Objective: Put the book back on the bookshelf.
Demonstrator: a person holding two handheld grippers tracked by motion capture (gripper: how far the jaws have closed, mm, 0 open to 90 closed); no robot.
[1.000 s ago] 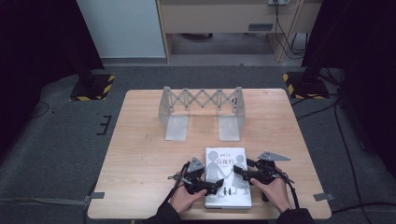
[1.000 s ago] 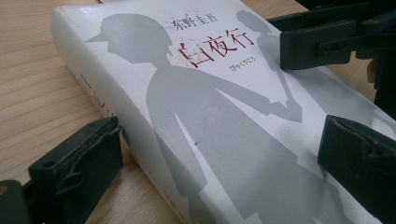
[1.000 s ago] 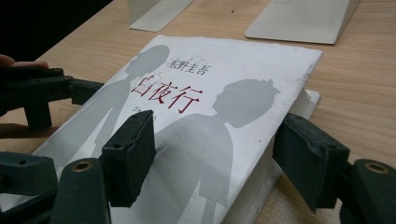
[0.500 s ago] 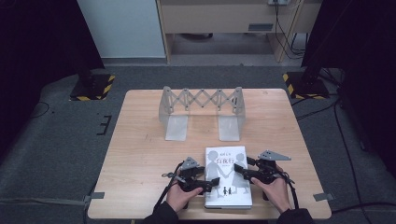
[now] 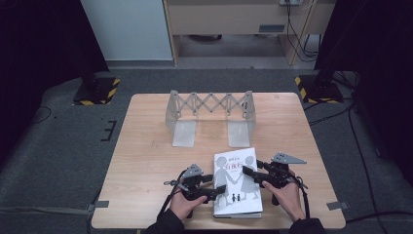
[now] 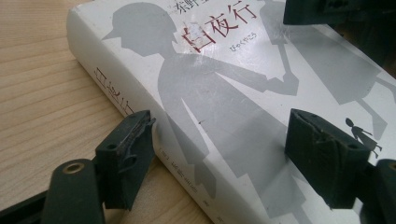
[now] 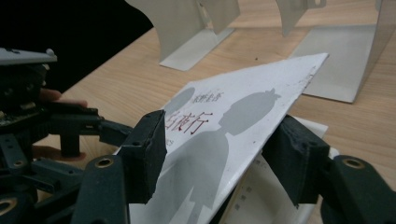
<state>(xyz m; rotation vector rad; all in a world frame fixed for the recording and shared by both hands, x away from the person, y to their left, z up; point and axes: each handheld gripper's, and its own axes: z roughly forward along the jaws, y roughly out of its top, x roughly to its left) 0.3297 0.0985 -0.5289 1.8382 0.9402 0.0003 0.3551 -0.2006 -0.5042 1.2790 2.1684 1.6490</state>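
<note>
Near edge of counter (image 5: 146, 161): white book (image 5: 237, 183) lies flat, long axis running away from me, spine toward my left. Left gripper (image 5: 214, 187) comes in level from the spine side, jaws just closing, straddling spine and cover; contact unclear. Right gripper (image 5: 249, 173) reaches in from the right, jaws closing about the lifted front cover. Farther back stands a folding book rack (image 5: 209, 114).
</note>
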